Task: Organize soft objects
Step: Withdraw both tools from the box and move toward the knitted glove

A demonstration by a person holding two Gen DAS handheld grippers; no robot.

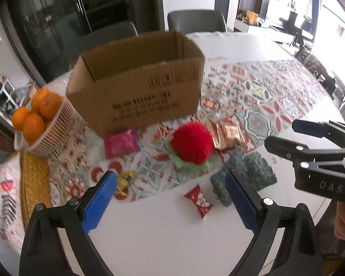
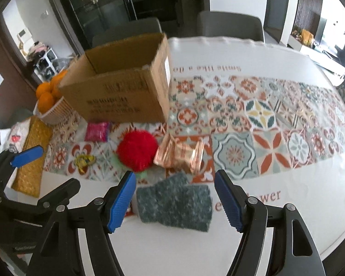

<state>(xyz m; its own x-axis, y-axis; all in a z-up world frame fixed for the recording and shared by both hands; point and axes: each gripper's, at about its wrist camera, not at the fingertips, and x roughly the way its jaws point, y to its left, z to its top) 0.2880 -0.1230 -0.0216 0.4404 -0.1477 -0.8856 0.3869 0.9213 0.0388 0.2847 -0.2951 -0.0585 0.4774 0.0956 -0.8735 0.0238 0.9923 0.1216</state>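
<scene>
Beside crinkled foil packets (image 2: 180, 155), fuzzy red pompom (image 2: 137, 152).

The left wrist camera looks forward and steeply down between its own gripper (image 1: 170, 197) fingers, from near above the desk (image 1: 163, 234), toward the cardboard box (image 1: 135, 87). The right wrist camera looks the same way from just beside it, over the green cloth (image 2: 174, 204). Both views share the box, the red pompom (image 1: 192, 145) and the patterned runner (image 1: 253, 96).
</scene>
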